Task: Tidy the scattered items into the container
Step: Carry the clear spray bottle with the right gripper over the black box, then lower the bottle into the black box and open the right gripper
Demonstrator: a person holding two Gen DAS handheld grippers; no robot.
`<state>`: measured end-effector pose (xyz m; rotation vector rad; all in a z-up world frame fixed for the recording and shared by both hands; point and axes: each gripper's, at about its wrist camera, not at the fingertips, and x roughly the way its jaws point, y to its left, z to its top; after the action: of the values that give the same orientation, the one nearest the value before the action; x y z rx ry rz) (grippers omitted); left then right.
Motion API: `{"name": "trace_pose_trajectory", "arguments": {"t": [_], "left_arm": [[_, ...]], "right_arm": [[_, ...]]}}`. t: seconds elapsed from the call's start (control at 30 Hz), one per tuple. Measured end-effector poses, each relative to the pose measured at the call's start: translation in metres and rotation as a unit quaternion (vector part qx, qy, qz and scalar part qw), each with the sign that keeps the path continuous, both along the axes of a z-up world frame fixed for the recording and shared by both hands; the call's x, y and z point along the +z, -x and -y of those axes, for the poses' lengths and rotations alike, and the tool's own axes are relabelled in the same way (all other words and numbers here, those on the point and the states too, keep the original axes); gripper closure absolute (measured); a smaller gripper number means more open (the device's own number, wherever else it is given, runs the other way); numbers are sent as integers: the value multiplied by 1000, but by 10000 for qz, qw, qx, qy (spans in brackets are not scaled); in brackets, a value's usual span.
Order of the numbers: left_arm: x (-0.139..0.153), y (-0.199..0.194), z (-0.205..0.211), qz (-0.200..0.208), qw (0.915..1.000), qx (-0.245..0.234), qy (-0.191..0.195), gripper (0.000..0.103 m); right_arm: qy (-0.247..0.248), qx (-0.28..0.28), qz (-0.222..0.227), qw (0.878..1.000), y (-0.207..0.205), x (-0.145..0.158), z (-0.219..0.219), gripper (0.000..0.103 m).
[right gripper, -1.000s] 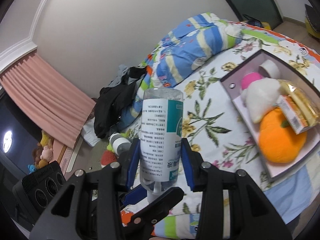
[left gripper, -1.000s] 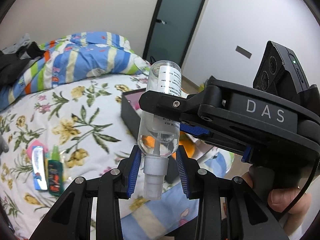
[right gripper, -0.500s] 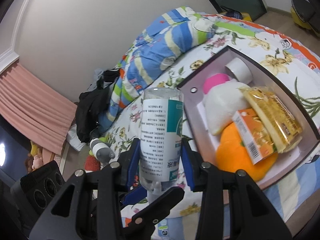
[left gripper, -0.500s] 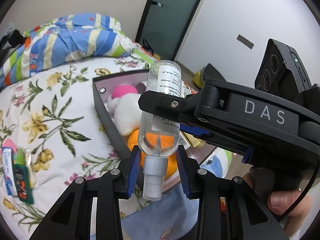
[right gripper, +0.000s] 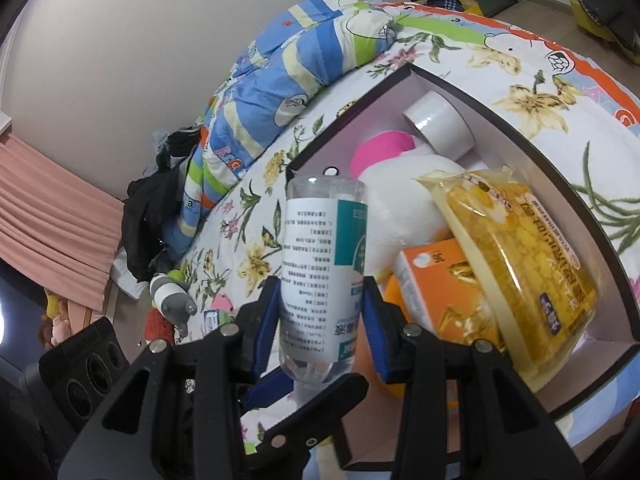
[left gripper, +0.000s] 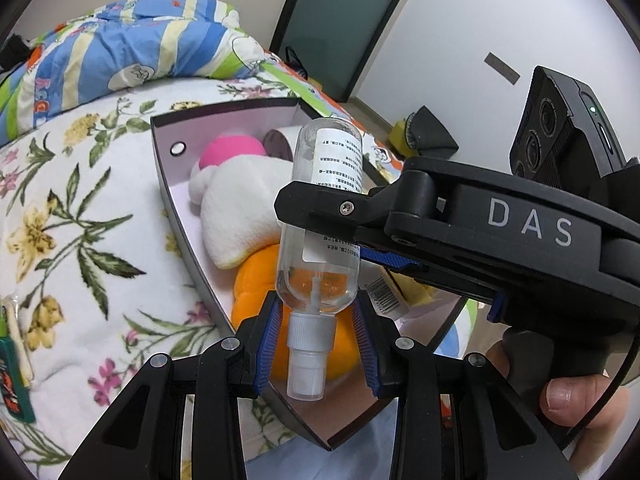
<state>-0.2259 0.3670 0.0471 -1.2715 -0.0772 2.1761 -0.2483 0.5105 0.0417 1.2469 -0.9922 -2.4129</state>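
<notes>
Right tongs (right gripper: 322, 312): clamped on the spray bottle (right gripper: 322, 272), blue pads pressed to both sides of its labelled body. In the left wrist view the same tongs (left gripper: 320, 236) cross from the right, one black finger lying over the front of the bottle.
Left tongs (left gripper: 318, 340): half open around the bottle's neck and white nozzle; the blue pads flank the bottle's (left gripper: 320, 216) shoulder. Whether they touch it or stand just apart cannot be told.
Bottle: clear, partly filled, held upside down with the nozzle pointing toward the left tongs and the flat base pointing away; it hangs above the near end of the box.
Box (left gripper: 172, 200): open, dark-walled with a pale inside, lying on the bed just beyond and below both tongs (right gripper: 600, 248).
Inside the box: a white and pink plush toy (left gripper: 236, 208), an orange plush (left gripper: 256, 280) directly behind the bottle, a white roll (right gripper: 438, 124) at the far end, a yellow packet (right gripper: 516, 264) lying over an orange carton (right gripper: 436, 284), right of the right tongs.
Bedspread (left gripper: 80, 216): white with flowers, left of the box.
Quilt (left gripper: 120, 52): blue striped, bunched far beyond the tongs.
Green tube (left gripper: 12, 376): on the bedspread at far left of the left tongs.
Person's thumb (left gripper: 568, 396): on the right handle, lower right.
</notes>
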Motion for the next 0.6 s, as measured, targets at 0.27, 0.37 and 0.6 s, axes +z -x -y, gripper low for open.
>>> {"name": "trace_pose_trajectory", "arguments": {"t": [0.27, 0.37, 0.6], "left_arm": [[-6, 0, -3, 92, 10000, -37, 9, 66], [-5, 1, -4, 172, 9998, -32, 92, 66], [5, -3, -1, -33, 9992, 60, 406, 44]], "right_arm": [[-43, 24, 67, 10000, 1, -7, -3, 61], [-32, -53, 96, 9999, -1, -9, -6, 58], [-279, -92, -8, 9996, -12, 4, 1, 20]]}}
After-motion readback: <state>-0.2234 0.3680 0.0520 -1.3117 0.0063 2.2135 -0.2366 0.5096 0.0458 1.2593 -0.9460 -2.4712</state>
